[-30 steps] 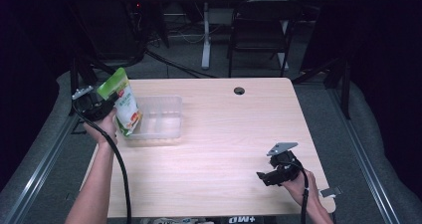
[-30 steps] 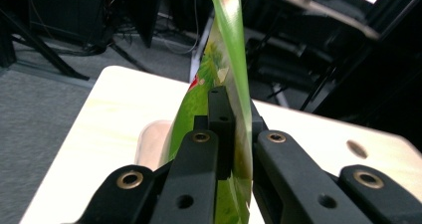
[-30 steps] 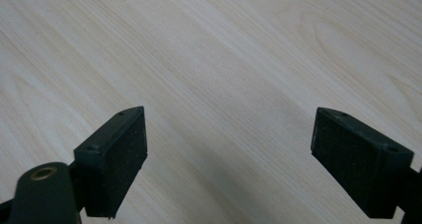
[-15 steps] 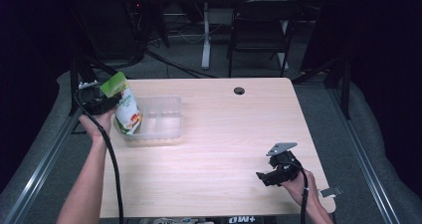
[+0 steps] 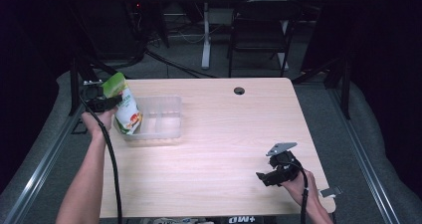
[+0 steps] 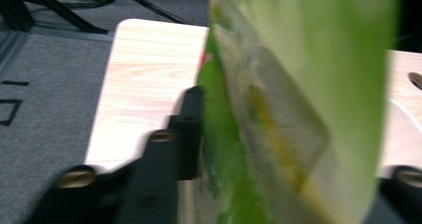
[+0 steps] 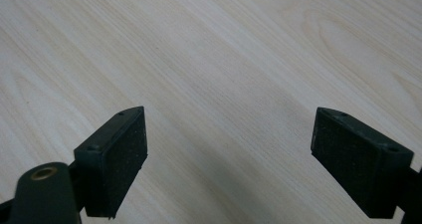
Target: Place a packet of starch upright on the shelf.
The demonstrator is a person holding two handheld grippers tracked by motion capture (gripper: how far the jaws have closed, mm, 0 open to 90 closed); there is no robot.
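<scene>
A green and white pouch (image 5: 127, 112) stands tilted with its lower end in the left end of a clear plastic container (image 5: 166, 134). My left gripper (image 5: 107, 102) holds its upper part from the left. In the left gripper view the pouch (image 6: 298, 84) sits between the jaws of that gripper (image 6: 298, 154). The jaws have just been closing, and the left pad (image 6: 191, 129) presses on its side. My right gripper (image 5: 266, 176) rests low over the table's near right corner. Its jaws (image 7: 234, 154) stand open over bare wood with nothing between them.
The light wood table (image 5: 219, 139) has a cable hole (image 5: 239, 90) near its far edge. A dark chair (image 5: 259, 35) and a desk leg stand on the floor beyond. A small white clip (image 5: 331, 191) sits at the near right edge.
The left hand has shifted slightly, and the pouch sits lower and more upright in the container's left end. The right gripper has stayed put.
</scene>
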